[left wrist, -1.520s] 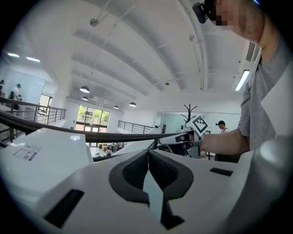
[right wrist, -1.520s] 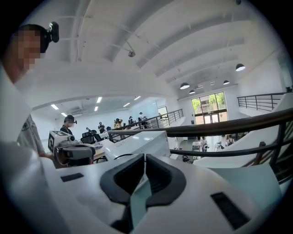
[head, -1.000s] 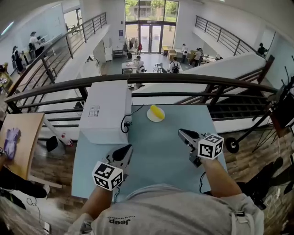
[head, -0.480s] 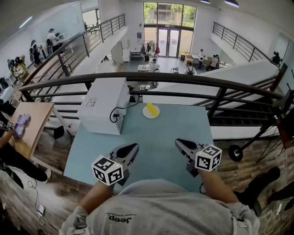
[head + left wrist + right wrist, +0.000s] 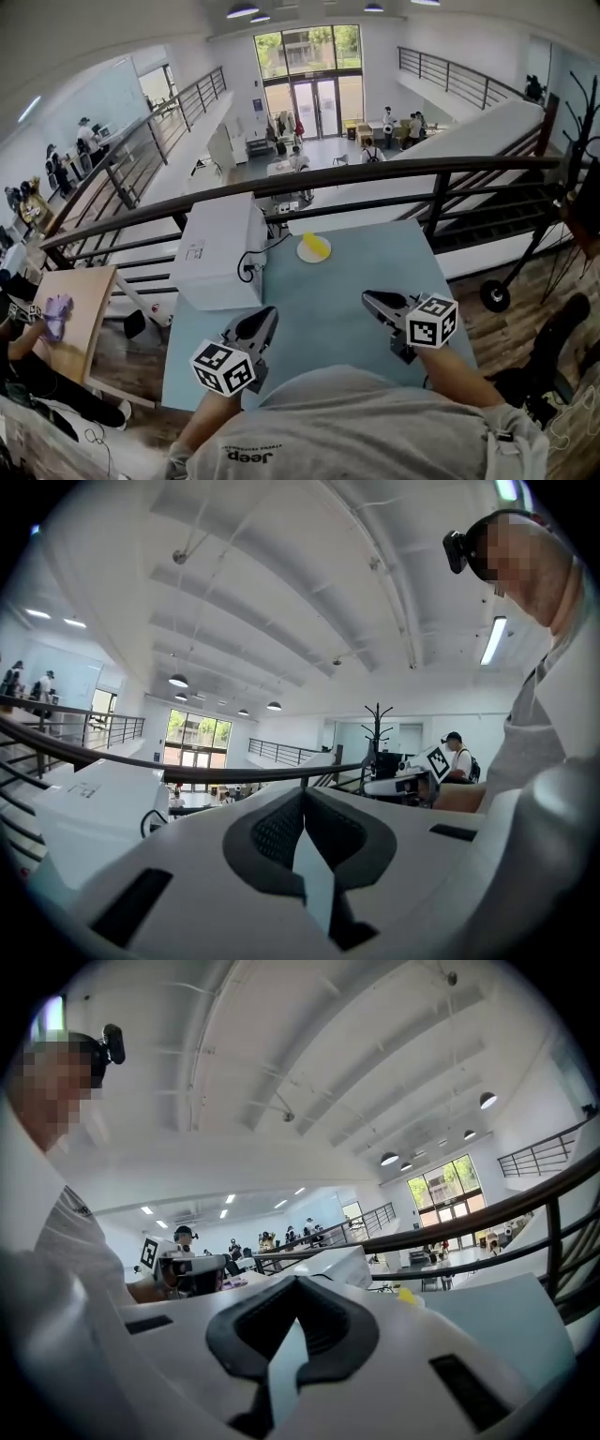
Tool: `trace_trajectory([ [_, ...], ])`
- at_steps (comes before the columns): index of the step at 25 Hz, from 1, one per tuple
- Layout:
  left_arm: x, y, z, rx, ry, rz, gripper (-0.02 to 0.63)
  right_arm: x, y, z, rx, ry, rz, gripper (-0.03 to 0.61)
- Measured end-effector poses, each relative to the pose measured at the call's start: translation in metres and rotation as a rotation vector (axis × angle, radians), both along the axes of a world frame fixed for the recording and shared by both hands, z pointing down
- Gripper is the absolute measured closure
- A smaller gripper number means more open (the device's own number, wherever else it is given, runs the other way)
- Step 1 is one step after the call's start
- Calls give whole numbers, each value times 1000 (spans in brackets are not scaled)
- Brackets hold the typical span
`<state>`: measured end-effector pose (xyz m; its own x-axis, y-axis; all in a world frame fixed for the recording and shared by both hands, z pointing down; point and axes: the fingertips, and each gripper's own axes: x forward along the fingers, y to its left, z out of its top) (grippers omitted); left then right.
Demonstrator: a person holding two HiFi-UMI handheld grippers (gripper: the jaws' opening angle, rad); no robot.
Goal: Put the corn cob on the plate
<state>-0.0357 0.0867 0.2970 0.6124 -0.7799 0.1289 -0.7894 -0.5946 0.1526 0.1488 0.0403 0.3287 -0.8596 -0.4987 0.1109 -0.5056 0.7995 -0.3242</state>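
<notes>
left gripper: jaws pressed together, empty | right gripper: jaws pressed together, empty | corn cob on plate, far end of bench

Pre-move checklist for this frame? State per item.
1. Corn cob on the plate: ok, the yellow cob lies on the white plate at the far side of the table.
2. Left tool empty: ok, jaws together, nothing between them.
3. Right tool empty: ok, jaws together, nothing between them.
4. Both tools clear of the plate: ok, they are over the near part of the table, apart from it.
5. White box clear of the plate: ok, beside it, not touching.
6. Cob steady on the plate: cannot tell, too small.
</notes>
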Motion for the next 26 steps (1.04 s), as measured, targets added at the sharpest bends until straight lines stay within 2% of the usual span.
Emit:
trace_trajectory([
  [4, -30, 5, 10, -21, 9, -3, 595, -27, 12, 0, 3, 11, -3, 561],
  [9, -47, 8, 23, -35, 54, -8, 594, -44, 22, 3, 23, 79, -26, 561],
  [15, -41, 10, 28, -38, 77, 2, 595, -45, 28, 0, 41, 112, -45, 561],
  [26, -37, 9, 29, -38, 82, -12, 594, -40, 24, 5, 36, 114, -57, 561],
])
